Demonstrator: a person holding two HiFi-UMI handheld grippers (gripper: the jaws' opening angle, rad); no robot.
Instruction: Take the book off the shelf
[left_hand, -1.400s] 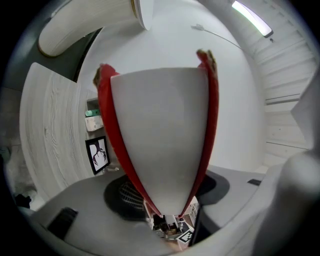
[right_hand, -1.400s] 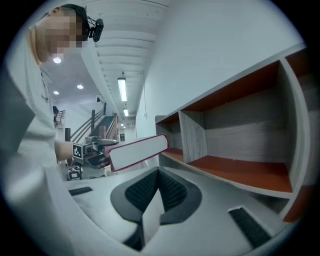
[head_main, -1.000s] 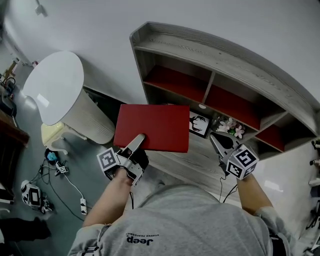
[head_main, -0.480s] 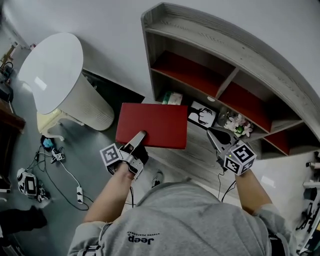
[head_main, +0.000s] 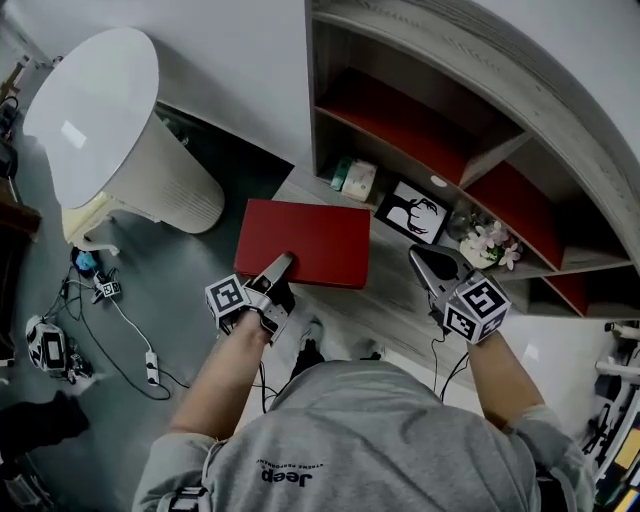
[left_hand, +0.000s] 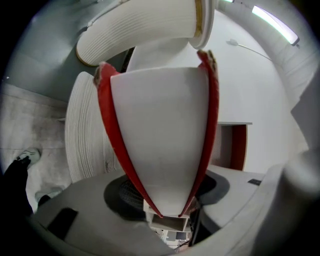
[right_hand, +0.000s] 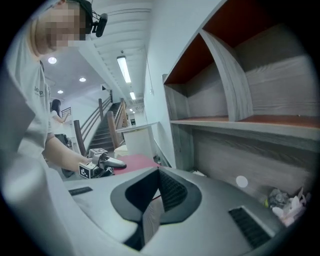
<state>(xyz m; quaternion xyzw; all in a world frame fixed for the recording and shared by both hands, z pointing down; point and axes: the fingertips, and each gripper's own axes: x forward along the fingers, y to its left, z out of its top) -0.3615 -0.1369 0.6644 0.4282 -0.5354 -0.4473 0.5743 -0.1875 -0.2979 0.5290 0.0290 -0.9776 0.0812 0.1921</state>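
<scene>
book (head_main: 305, 240) red, lying flat, out of shelf (head_main: 520, 90), held in front of its lower ledge near left end. left gripper (head_main: 282, 262) clamped on near edge of book; red covers and white pages between jaws. right gripper (head_main: 425, 262) closed, empty, above ledge beside picture frame (head_main: 415, 212).
</scene>
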